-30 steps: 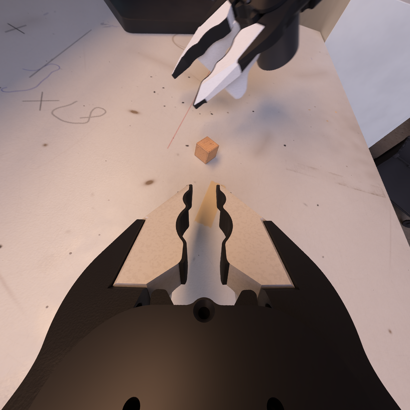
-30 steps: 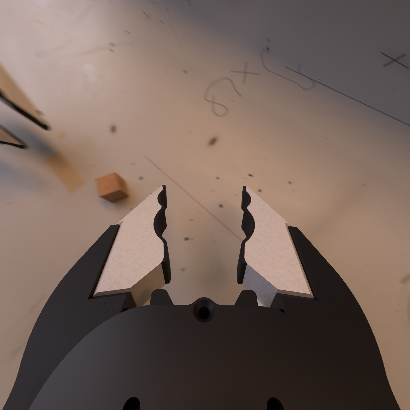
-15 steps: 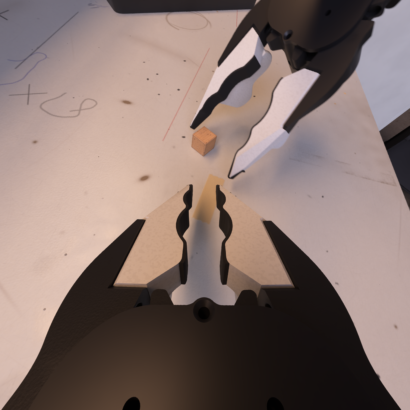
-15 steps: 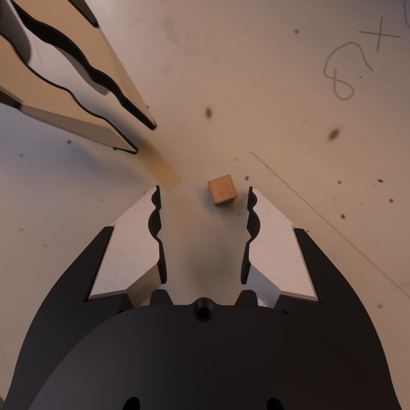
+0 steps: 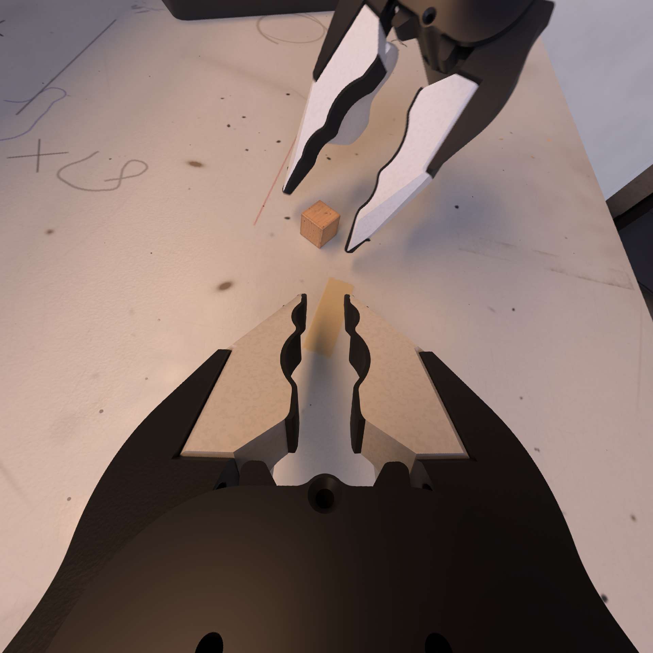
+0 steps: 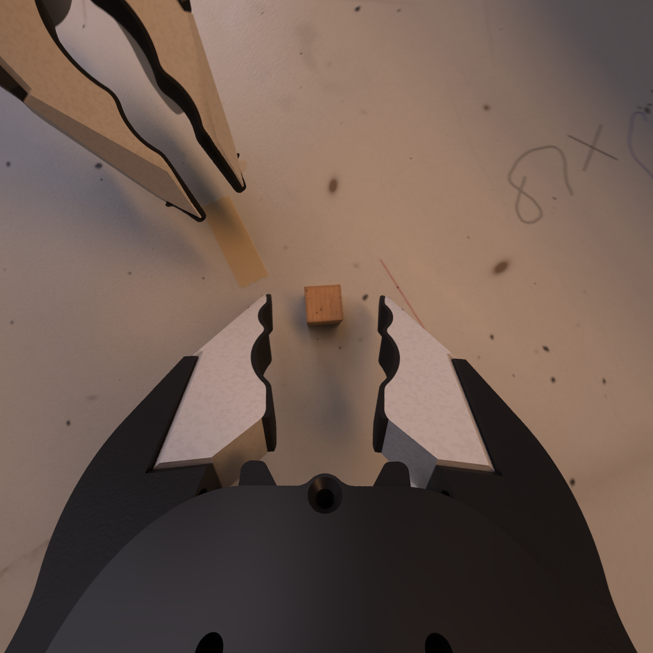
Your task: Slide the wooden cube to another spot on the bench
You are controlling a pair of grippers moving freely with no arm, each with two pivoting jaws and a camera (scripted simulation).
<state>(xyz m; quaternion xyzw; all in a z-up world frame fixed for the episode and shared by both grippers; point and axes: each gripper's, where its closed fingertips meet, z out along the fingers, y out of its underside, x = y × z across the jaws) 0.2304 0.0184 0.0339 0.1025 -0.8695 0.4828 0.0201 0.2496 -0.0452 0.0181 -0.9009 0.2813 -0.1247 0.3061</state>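
Note:
The small wooden cube (image 5: 319, 222) sits on the pale bench (image 5: 141, 282). My right gripper (image 5: 319, 219) comes down from the far side, open, with one fingertip on each side of the cube and not touching it. In the right wrist view the cube (image 6: 323, 304) lies between the tips of the right gripper (image 6: 325, 298), centred in the gap. My left gripper (image 5: 325, 298) hovers short of the cube, its fingers a narrow gap apart and empty. It also shows in the right wrist view (image 6: 219, 203) at the upper left.
A strip of tan tape (image 5: 327, 318) lies on the bench between the left gripper and the cube; it also shows in the right wrist view (image 6: 240, 247). A thin red line (image 5: 272, 187) and pen scribbles (image 5: 102, 173) mark the bench. A dark object (image 5: 229, 7) stands at the far end. The bench edge (image 5: 583, 176) runs along the right.
My right gripper has swung over and come down, from off to the side of the cube to astride it. The cube has not moved on the bench. The left gripper has barely moved.

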